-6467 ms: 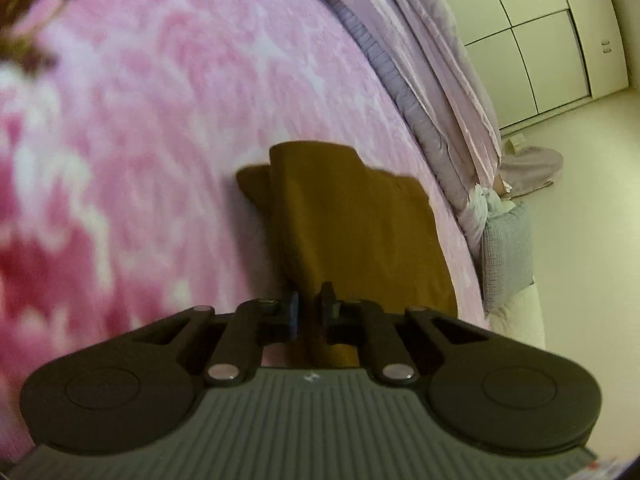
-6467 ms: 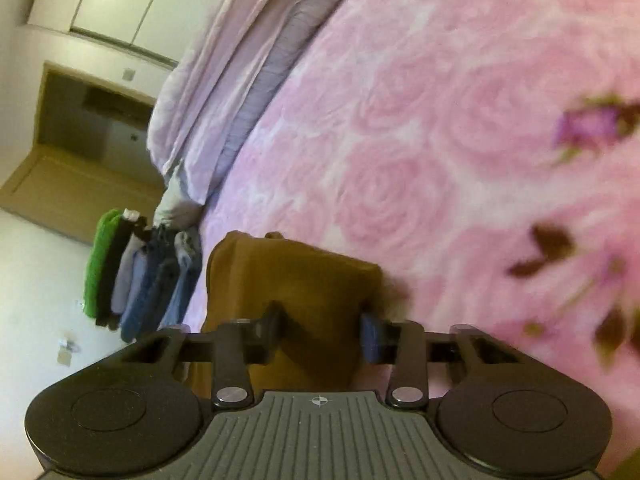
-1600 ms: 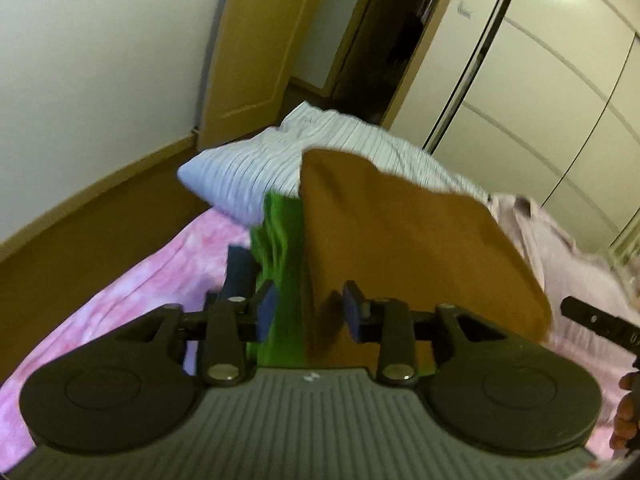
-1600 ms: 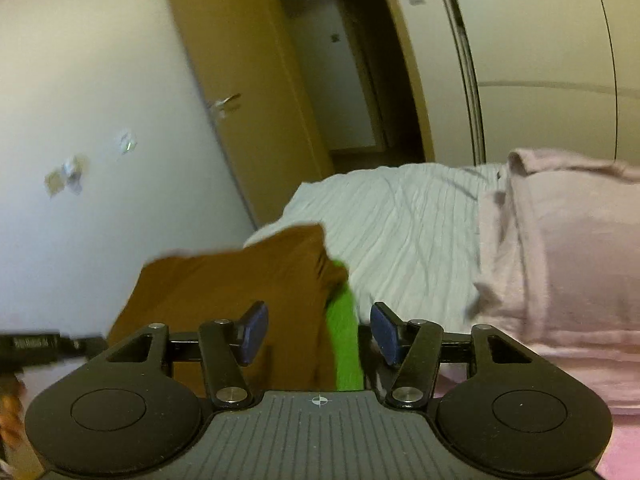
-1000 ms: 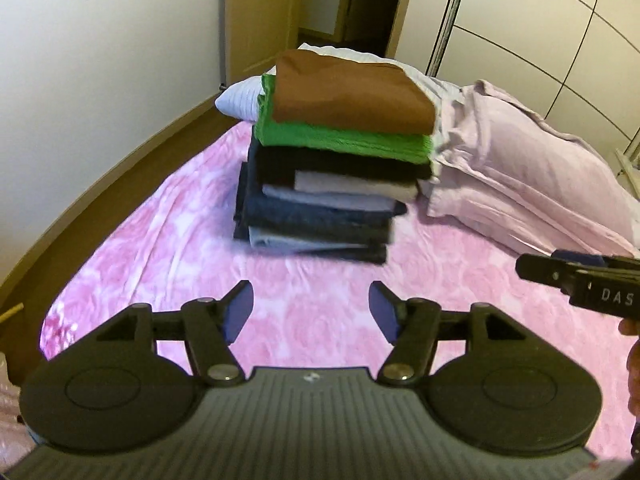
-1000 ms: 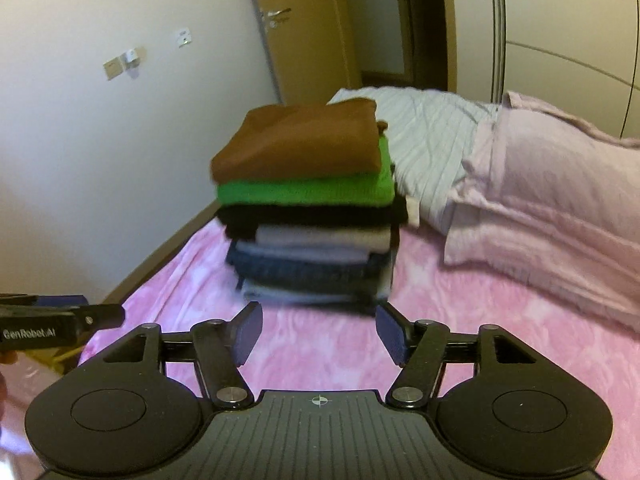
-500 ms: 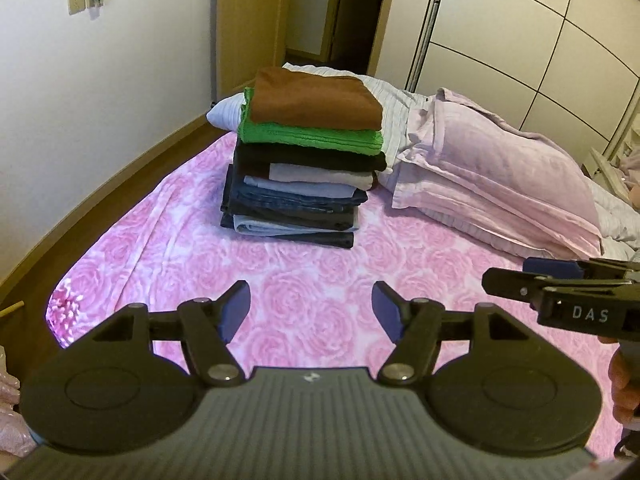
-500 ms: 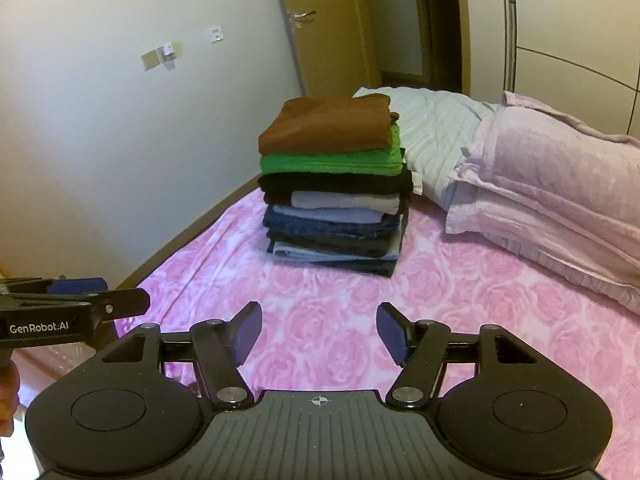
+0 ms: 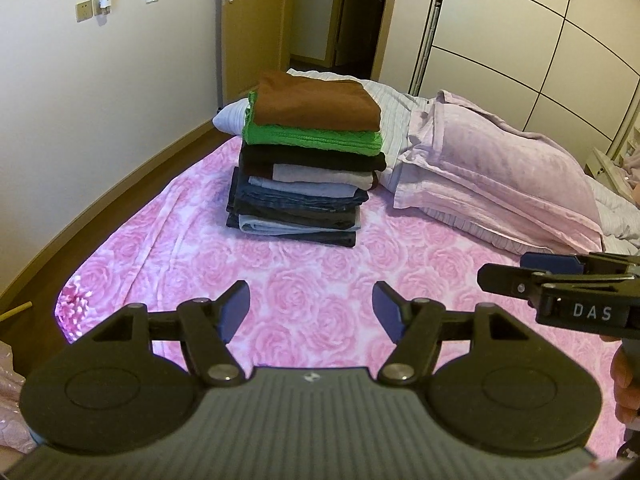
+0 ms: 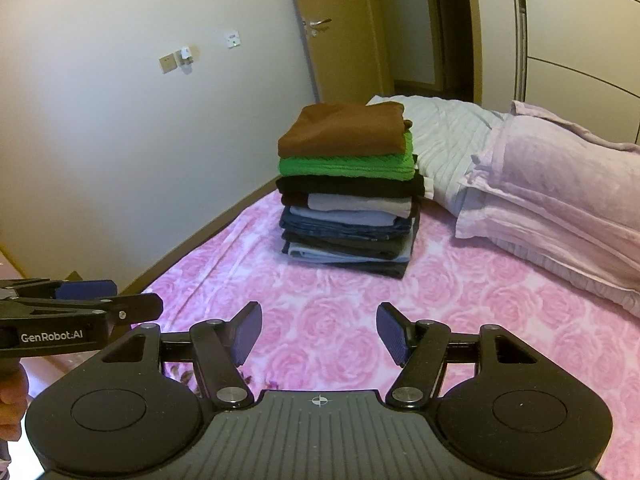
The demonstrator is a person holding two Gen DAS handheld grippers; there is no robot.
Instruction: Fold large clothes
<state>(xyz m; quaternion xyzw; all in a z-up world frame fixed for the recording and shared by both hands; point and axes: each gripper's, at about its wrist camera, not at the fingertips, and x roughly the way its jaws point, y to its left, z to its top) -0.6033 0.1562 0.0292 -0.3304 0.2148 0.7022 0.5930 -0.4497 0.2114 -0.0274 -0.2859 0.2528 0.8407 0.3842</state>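
Your two wrist cameras ride side by side above the pink bedspread (image 9: 304, 272), tilted downward, facing the door wall. Both views share the stack of folded clothes (image 9: 308, 160) (image 10: 348, 188), well ahead; each catches the other gripper at its edge.

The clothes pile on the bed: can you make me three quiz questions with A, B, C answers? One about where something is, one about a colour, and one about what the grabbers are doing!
1. Where is the brown garment?
A. On top of the pile
B. Under the pillow
C. On the floor

2. What colour is the garment right under the brown one?
A. Yellow
B. Green
C. Red

3. What are the left gripper and right gripper doing?
A. Both squeezing clothes
B. One holds a sock
C. Both open and empty

Answers:
1. A, it caps the folded stack.
2. B, the green garment lies directly below it.
3. C, only the pink rose bedspread shows between each pair of fingers.
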